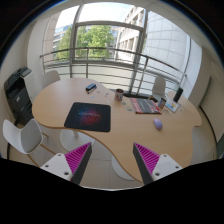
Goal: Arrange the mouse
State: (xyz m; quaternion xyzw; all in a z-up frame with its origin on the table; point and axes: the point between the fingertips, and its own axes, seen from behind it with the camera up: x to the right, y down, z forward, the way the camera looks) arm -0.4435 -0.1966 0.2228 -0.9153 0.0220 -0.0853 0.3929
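Hovering well back from the surface [70, 98], the hand-held gripper [111, 160] has its fingers spread wide with nothing between them. A small mouse [157, 124] lies far beyond the fingers, near the surface's edge, apart from the dark mouse mat [88, 115] and a cup [119, 95]

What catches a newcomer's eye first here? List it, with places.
First the dark mouse pad with a pinkish glow at its middle, lying on the curved wooden table beyond the tongs, which are open and hold nothing. To its right a small pale mouse sits alone near the table edge. Behind, big windows show green trees.
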